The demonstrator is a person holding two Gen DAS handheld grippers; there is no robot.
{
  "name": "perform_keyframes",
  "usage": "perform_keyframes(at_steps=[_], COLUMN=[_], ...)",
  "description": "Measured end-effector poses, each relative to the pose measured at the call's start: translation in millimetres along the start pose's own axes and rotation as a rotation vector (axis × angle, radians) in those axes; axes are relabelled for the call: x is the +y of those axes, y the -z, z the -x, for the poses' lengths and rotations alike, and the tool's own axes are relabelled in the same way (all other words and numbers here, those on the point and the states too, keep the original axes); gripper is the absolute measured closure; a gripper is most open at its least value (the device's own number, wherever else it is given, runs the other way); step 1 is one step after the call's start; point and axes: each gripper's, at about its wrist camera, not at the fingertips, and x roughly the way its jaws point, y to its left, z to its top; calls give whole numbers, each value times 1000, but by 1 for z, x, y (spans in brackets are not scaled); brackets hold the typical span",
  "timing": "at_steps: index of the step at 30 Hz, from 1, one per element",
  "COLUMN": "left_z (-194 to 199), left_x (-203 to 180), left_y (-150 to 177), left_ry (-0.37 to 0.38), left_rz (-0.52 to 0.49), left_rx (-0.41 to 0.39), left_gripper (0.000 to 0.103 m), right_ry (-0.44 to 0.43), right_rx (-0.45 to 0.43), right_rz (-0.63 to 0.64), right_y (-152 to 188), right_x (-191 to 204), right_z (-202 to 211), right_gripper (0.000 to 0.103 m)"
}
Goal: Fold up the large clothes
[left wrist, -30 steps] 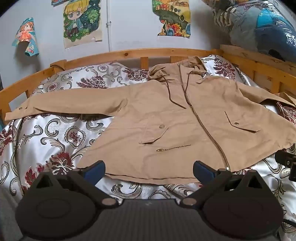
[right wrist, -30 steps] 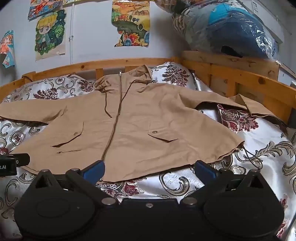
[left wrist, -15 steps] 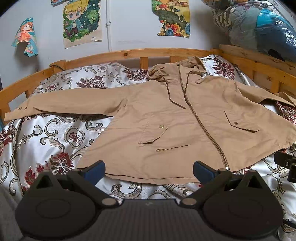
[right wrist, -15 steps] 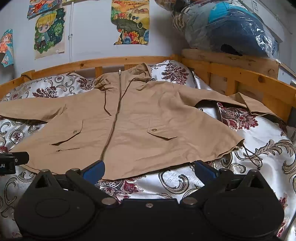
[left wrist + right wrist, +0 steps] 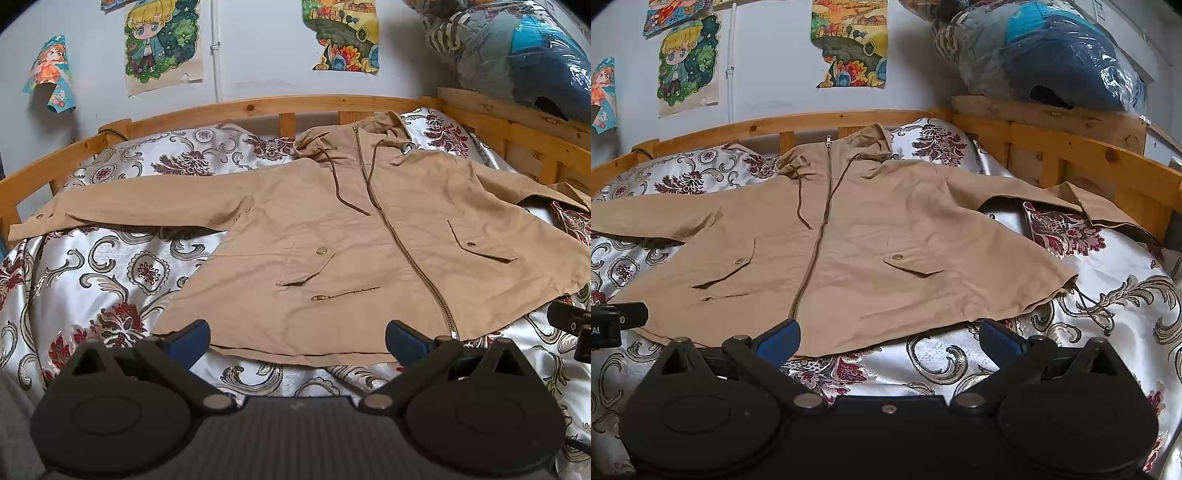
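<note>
A tan hooded jacket lies spread face up on the bed, zipped, sleeves stretched out to both sides, hood toward the headboard. It also shows in the right wrist view. My left gripper is open and empty, hovering just short of the jacket's hem, left of the zip's lower end. My right gripper is open and empty at the hem, right of the zip. Each gripper's edge shows in the other's view.
The bed has a floral satin cover and a wooden rail around it. Plastic-wrapped bedding bundles sit on the right ledge. A hem drawstring trails on the cover at the jacket's right corner.
Both grippers have drifted slightly; the right wrist view has moved a little closer to the hem. The jacket has not moved and the jaws stay open.
</note>
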Motion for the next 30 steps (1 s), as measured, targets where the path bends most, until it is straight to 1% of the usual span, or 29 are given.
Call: perform_keyframes(at_steps=[30], left_z=[0], left_x=[0], left_y=[0], left_ry=[0], left_rz=[-1], left_rx=[2], left_gripper=[1], right_ry=[1], right_rx=[5], right_rz=[-2], right_y=[2], right_x=[-2], right_z=[-1], right_gripper=[1])
